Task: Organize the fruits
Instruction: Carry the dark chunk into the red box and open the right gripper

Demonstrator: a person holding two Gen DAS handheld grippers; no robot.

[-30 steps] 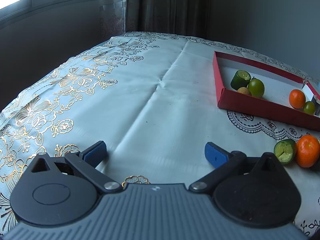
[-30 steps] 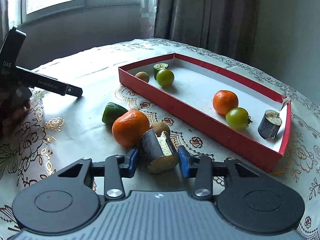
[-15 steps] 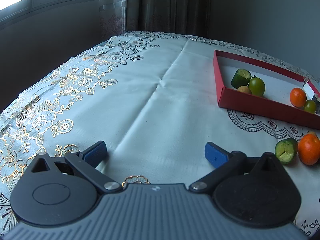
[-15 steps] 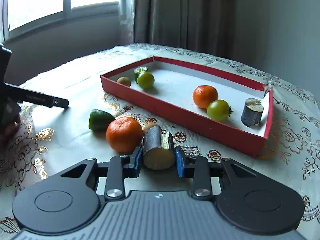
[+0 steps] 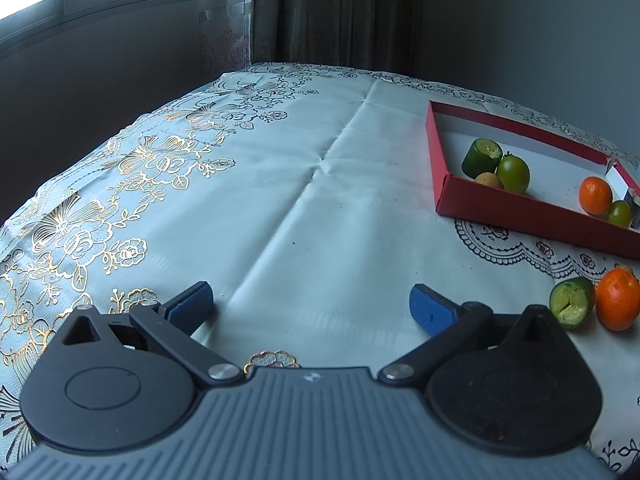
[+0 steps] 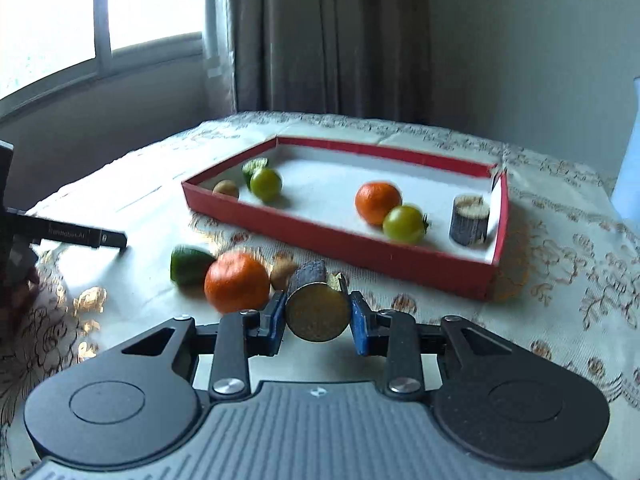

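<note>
My right gripper (image 6: pixel 318 316) is shut on a dark sugarcane piece (image 6: pixel 316 304) and holds it lifted above the cloth, in front of the red tray (image 6: pixel 336 236). On the cloth beside it lie an orange (image 6: pixel 237 282), a green cucumber piece (image 6: pixel 188 265) and a small brown fruit (image 6: pixel 283 274). The tray holds an orange (image 6: pixel 377 203), two green tomatoes (image 6: pixel 404 224), a cucumber piece (image 6: pixel 253 167), a small brown fruit (image 6: pixel 226 189) and a sugarcane piece (image 6: pixel 469 220). My left gripper (image 5: pixel 310 308) is open and empty over bare cloth; the tray (image 5: pixel 520 208), the cucumber piece (image 5: pixel 571 302) and the orange (image 5: pixel 617 299) lie to its right.
The table carries a white cloth with gold flower print (image 5: pixel 120 208) and a lace doily (image 5: pixel 520 246) under the tray. A window (image 6: pixel 100 24) and curtain (image 6: pixel 328 36) stand behind. The left gripper's arm (image 6: pixel 76 236) shows at the left of the right wrist view.
My right gripper has risen with the sugarcane piece, which now points end-on at the camera. The view has tipped up and moved toward the tray. The left gripper has barely moved.
</note>
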